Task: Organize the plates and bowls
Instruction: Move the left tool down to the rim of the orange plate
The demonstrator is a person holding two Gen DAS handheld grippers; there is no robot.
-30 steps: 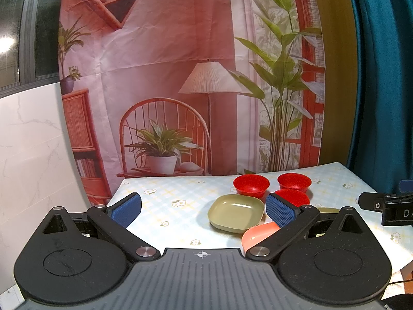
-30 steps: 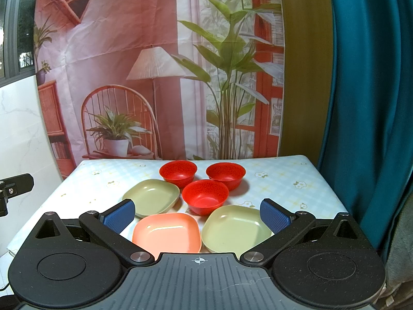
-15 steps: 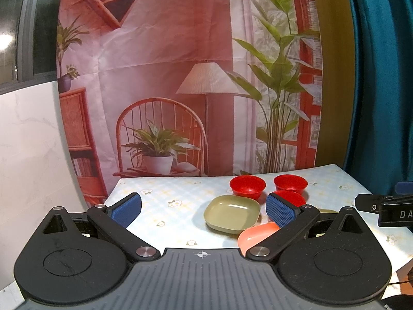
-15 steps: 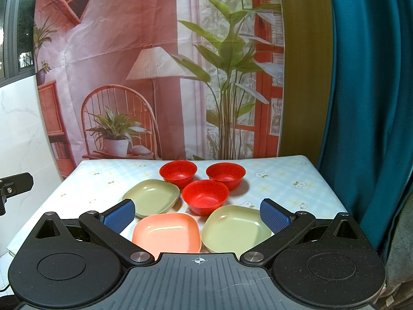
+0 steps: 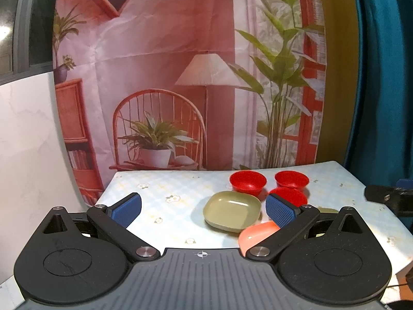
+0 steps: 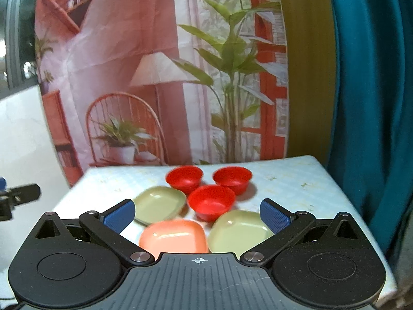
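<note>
Three red bowls stand on the table: back left (image 6: pixel 184 178), back right (image 6: pixel 232 178) and front middle (image 6: pixel 211 201). A green plate (image 6: pixel 160 203) lies left of them, a second green plate (image 6: pixel 238 231) at front right, and a salmon plate (image 6: pixel 173 236) at the front. My right gripper (image 6: pixel 197 214) is open and empty, held above the near plates. My left gripper (image 5: pixel 204 206) is open and empty, above the table's left part beside the left green plate (image 5: pixel 231 211). The salmon plate (image 5: pixel 255 233) is partly hidden behind its right finger.
The table (image 6: pixel 296 180) has a pale flowered cloth and a printed backdrop behind it. A teal curtain (image 6: pixel 374 103) hangs on the right. A white wall panel (image 5: pixel 25 142) stands at the left. The other gripper's tip shows at the edge of each view (image 5: pixel 387 199).
The left gripper has drifted slightly left and lower. The right gripper has just moved, blurring its view and shifting right. Both stay open; the dishes have not moved.
</note>
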